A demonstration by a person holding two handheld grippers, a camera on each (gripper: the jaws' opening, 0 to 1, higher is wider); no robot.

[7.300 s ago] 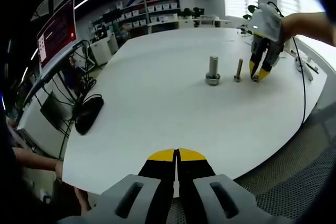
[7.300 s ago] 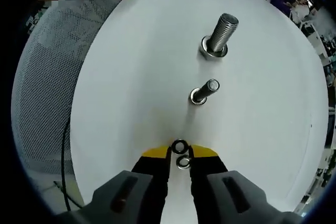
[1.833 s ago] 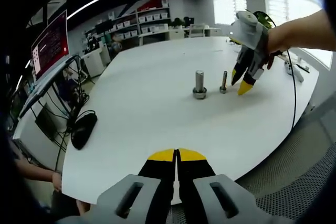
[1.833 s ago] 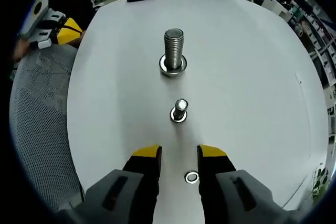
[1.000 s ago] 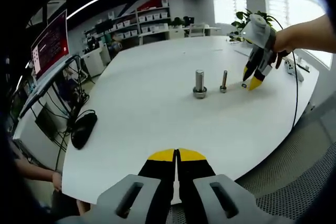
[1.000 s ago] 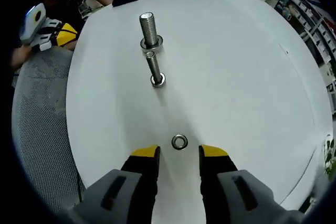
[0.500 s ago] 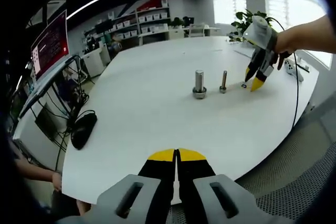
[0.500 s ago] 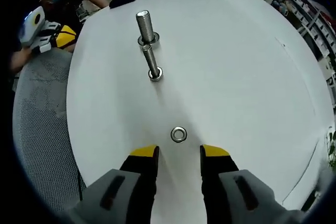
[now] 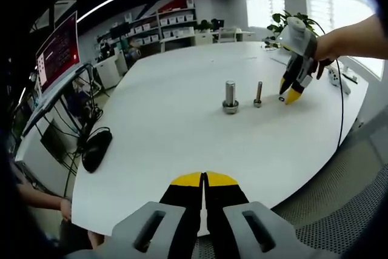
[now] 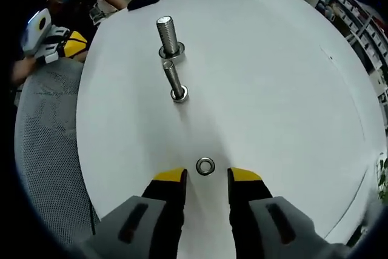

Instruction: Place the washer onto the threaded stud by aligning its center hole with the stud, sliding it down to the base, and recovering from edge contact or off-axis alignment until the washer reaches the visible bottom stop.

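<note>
A small steel washer (image 10: 205,166) lies flat on the white table (image 10: 273,89), just ahead of my right gripper (image 10: 207,176), which is open with nothing between its yellow-tipped jaws. Beyond it stands a thin threaded stud (image 10: 174,80) on its base, and farther off a thick bolt (image 10: 168,37) with a washer at its foot. In the left gripper view the thin stud (image 9: 258,94) and thick bolt (image 9: 230,96) stand mid-table, with the right gripper (image 9: 287,93) held by a hand just right of them. My left gripper (image 9: 204,178) is shut at the table's near edge.
A black mouse (image 9: 99,144) lies at the table's left side, near cables and a monitor (image 9: 60,43). A mesh chair (image 10: 51,150) stands off the table edge. The left gripper (image 10: 57,34) and a person's arm sit at the far left. A cable (image 9: 341,89) runs along the right.
The right gripper has moved closer to the washer, which now sits just off its jaw tips. The left gripper has not moved.
</note>
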